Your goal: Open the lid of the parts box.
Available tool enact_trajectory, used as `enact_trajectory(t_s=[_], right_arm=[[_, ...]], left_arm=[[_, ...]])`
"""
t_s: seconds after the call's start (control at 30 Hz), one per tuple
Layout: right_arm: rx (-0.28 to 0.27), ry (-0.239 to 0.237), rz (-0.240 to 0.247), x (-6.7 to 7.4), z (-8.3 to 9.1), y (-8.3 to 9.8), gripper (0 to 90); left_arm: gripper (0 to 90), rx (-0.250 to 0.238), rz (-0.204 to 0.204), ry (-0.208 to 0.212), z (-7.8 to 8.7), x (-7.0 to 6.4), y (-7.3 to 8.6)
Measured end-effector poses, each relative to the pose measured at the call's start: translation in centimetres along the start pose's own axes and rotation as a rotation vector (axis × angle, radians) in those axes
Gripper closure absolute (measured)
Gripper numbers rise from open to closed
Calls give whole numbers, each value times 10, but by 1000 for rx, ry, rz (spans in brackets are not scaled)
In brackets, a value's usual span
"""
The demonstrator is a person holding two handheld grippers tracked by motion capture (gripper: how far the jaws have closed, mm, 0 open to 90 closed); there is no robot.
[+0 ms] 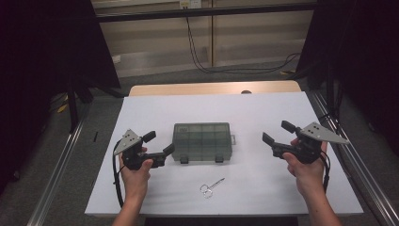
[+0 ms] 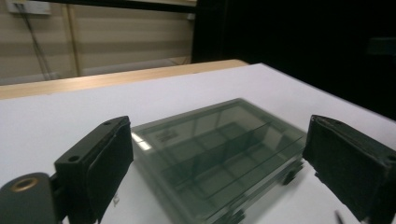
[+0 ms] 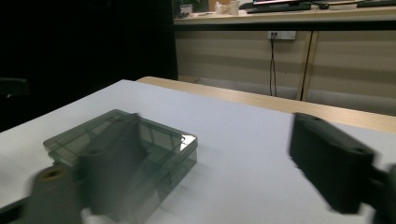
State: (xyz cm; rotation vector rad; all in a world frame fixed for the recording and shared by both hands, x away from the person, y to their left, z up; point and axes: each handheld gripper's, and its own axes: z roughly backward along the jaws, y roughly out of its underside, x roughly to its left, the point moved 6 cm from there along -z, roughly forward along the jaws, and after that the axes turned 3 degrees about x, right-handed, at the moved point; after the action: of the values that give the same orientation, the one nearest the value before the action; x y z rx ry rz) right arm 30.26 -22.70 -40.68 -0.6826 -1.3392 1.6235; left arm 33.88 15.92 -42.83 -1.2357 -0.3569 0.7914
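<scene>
Left gripper (image 1: pixel 158 142): jaws parted, holding nothing, just beside left end of compartment box (image 1: pixel 202 141). Box: closed, flat, mid-surface, nearer front edge, between both grippers. Right gripper (image 1: pixel 278 133): jaws spread, empty, well apart from box's right end.

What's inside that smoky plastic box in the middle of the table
Through the closed tinted lid of the compartment box only divider walls forming a grid of compartments show; no contents can be made out. The dark plastic and glare could hide small items.
</scene>
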Motion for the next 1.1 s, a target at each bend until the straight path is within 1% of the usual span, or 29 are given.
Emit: enact_trajectory(t_s=[0.03, 0.07, 0.1, 0.13, 0.17, 0.2, 0.27, 0.3, 0.33, 0.37, 0.4, 0.43, 0.47, 0.5, 0.53, 0.6, 0.63, 0.67, 0.7, 0.77, 0.8, 0.83, 0.87, 0.9, 0.97, 1.0, 1.03, 1.07, 1.1], right_arm=[[-5, -3, -16, 2, -3, -3, 325], [-11, -14, -27, 4, -6, -5, 389], [-11, -21, -22, 6, -8, -6, 445], [-5, -23, -16, 9, -10, -6, 494], [-1, -17, -7, 11, -12, -5, 547], [6, -20, 2, 14, -13, -3, 596], [38, -55, 41, 21, -18, 3, 670], [53, -72, 55, 24, -20, 6, 721], [64, -89, 58, 26, -21, 9, 766], [73, -111, 43, 28, -24, 13, 821], [86, -137, 36, 29, -27, 17, 877], [101, -158, 23, 30, -30, 21, 900], [119, -171, 22, 31, -33, 26, 900], [133, -175, 27, 33, -36, 30, 900], [152, -167, 37, 34, -39, 35, 900], [178, -156, 48, 36, -44, 45, 900], [192, -142, 50, 37, -47, 49, 900], [192, -142, 50, 37, -47, 49, 900], [219, -121, 55, 38, -52, 57, 900], [244, -127, 47, 39, -56, 64, 900], [257, -128, 53, 39, -57, 67, 900], [257, -128, 53, 39, -57, 67, 900], [279, -128, 68, 41, -59, 71, 900], [302, -136, 81, 42, -62, 75, 900], [326, -154, 85, 44, -64, 80, 900], [326, -154, 85, 44, -64, 80, 900], [347, -164, 88, 46, -66, 83, 900], [347, -164, 88, 46, -66, 83, 900], [360, -164, 100, 49, -68, 86, 900]], left_arm=[[186, 6, -1, -12, -1, 0, -1], [239, 12, 7, -10, -3, -1, -1], [302, 16, 6, -4, -4, -1, 0], [382, 31, 8, -12, -5, -1, 1], [484, 43, 5, -12, -6, -2, 3], [562, 81, -8, -28, -7, -1, 7], [702, 112, -14, -31, -7, 2, 15], [788, 126, -10, -27, -6, 4, 19], [851, 141, -8, -36, -6, 6, 23], [899, 156, -3, -40, -6, 9, 27], [900, 171, 2, -37, -6, 11, 31], [900, 180, 3, -37, -5, 13, 33], [900, 194, -5, -46, -5, 14, 36], [900, 210, -15, -62, -5, 15, 38], [900, 220, -15, -53, -5, 15, 41], [900, 239, -9, -62, -6, 16, 45], [900, 244, 4, -61, -7, 18, 48], [900, 244, 4, -61, -7, 18, 48], [900, 263, 20, -67, -8, 21, 54], [900, 281, 28, -87, -9, 24, 59], [900, 291, 43, -86, -10, 25, 63], [900, 291, 43, -86, -10, 25, 63], [900, 301, 47, -97, -11, 27, 66], [900, 310, 48, -96, -11, 29, 67], [900, 322, 68, -110, -13, 32, 71], [900, 322, 68, -110, -13, 32, 71], [900, 332, 61, -108, -15, 31, 73], [900, 332, 61, -108, -15, 31, 73], [900, 337, 58, -111, -16, 30, 73]])
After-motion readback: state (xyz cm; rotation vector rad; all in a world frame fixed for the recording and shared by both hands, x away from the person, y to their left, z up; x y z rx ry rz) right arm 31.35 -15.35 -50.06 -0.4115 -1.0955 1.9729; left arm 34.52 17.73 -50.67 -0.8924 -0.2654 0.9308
